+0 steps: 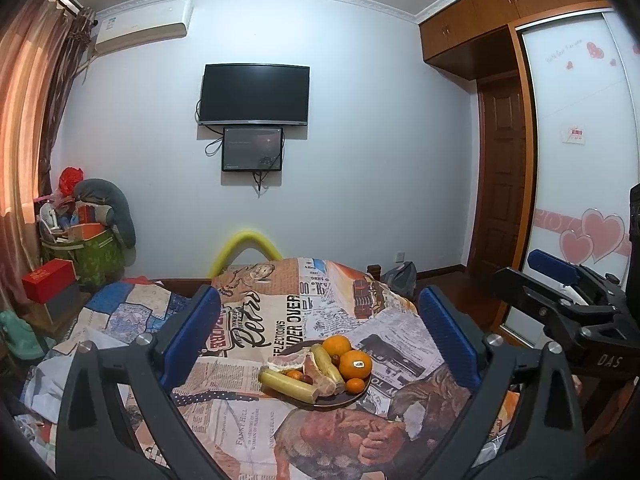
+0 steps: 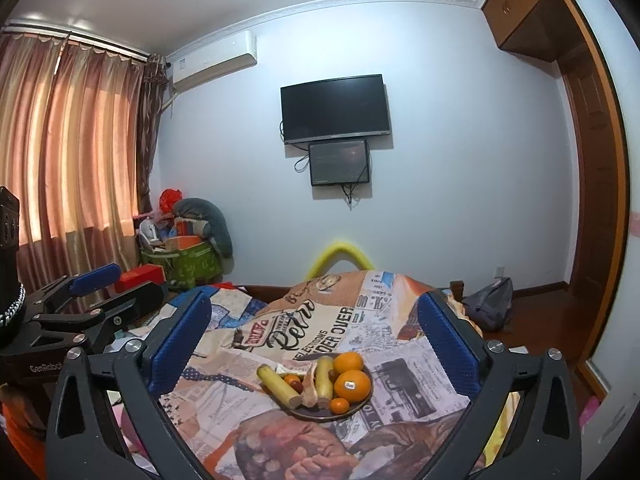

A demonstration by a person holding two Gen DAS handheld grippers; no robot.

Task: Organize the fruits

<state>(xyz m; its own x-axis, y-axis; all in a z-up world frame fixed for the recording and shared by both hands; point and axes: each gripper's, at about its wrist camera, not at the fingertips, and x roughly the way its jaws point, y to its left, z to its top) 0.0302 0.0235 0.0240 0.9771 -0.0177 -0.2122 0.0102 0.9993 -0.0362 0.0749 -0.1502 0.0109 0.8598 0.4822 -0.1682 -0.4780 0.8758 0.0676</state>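
Observation:
A dark plate (image 1: 344,400) (image 2: 360,404) of fruit sits on a table covered with a newspaper-print cloth (image 1: 280,432) (image 2: 280,432). On it lie two large oranges, one with a sticker (image 1: 355,365) (image 2: 352,385), the other behind it (image 1: 337,345) (image 2: 349,362), a small mandarin (image 1: 355,385) (image 2: 340,405), two yellow sugarcane-like sticks (image 1: 287,385) (image 2: 279,385), peeled pomelo pieces (image 1: 316,376) and small dark fruits. My left gripper (image 1: 320,336) is open and empty, held above and before the plate. My right gripper (image 2: 316,340) is open and empty too, also short of the plate.
A patchwork bedspread (image 1: 128,308) lies left of the table. A green basket of clutter (image 1: 92,252) and a red box (image 1: 48,284) stand at the left wall. A TV (image 1: 254,94) hangs ahead. A grey bag (image 2: 490,304) lies on the floor at right.

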